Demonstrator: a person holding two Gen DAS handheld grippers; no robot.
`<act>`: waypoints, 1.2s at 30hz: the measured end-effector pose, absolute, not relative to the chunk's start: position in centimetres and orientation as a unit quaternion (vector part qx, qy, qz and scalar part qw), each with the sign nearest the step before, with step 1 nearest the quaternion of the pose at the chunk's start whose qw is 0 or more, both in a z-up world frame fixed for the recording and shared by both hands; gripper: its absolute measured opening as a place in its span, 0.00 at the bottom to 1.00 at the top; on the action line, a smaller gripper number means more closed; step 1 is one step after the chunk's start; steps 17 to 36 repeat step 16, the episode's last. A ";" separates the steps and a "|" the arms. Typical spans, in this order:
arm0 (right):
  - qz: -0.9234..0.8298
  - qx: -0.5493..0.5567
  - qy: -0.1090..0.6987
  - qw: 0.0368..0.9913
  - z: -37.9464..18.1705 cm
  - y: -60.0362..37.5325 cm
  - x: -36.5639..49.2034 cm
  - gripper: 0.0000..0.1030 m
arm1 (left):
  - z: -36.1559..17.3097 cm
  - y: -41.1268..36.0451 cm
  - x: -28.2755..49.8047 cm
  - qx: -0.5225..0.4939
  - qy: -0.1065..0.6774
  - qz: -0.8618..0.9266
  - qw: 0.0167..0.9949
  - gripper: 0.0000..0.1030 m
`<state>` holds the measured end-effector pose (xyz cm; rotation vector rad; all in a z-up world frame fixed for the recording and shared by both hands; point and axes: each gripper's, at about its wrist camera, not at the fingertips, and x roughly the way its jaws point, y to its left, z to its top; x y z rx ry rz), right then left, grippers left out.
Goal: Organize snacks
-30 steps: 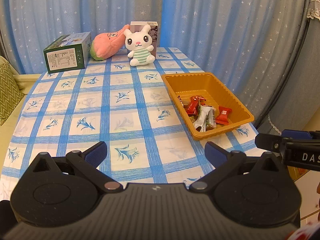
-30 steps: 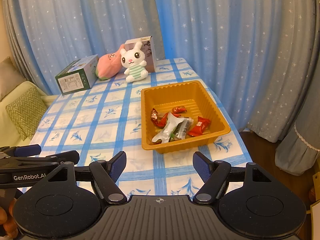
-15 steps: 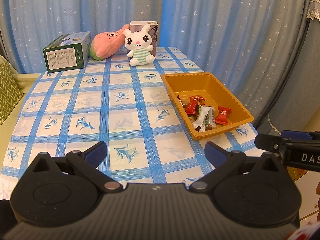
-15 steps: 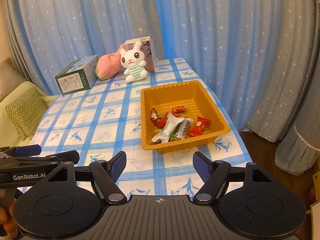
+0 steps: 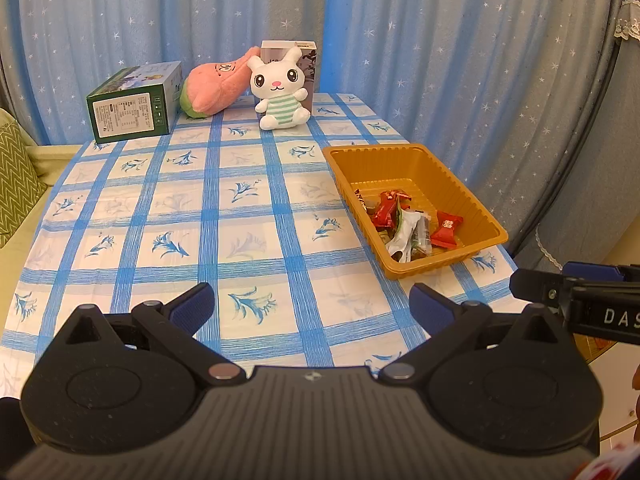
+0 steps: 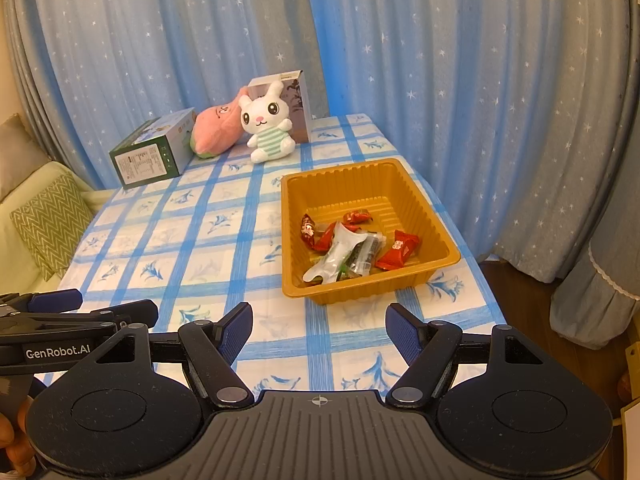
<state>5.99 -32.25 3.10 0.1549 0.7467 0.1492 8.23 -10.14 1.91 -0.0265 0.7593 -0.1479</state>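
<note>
An orange plastic tray (image 5: 476,204) (image 6: 424,196) sits at the table's right side. It holds several wrapped snacks: red candies (image 5: 446,226) (image 6: 398,250) and a white packet (image 5: 402,232) (image 6: 340,252). My left gripper (image 5: 312,308) is open and empty, above the table's near edge, left of the tray. My right gripper (image 6: 319,330) is open and empty, just before the tray's near rim. Each gripper shows at the edge of the other's view.
At the table's far end stand a green box (image 5: 132,104) (image 6: 152,152), a pink plush (image 5: 216,84) (image 6: 216,128), a white bunny plush (image 5: 280,88) (image 6: 266,124) and a brown carton (image 5: 308,64) (image 6: 298,100). Blue curtains hang behind. A sofa cushion (image 6: 52,220) lies left.
</note>
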 end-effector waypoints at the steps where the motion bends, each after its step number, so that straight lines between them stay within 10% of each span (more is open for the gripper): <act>1: 0.073 0.075 0.364 0.925 3.1 -32.3 6.0 0.71 | 1.9 -10.1 8.2 -0.013 0.371 -0.072 0.926 1.00; 36: 0.073 0.076 0.364 0.926 3.1 -32.3 6.0 0.71 | 1.3 -10.6 7.9 -0.020 0.370 -0.074 0.926 1.00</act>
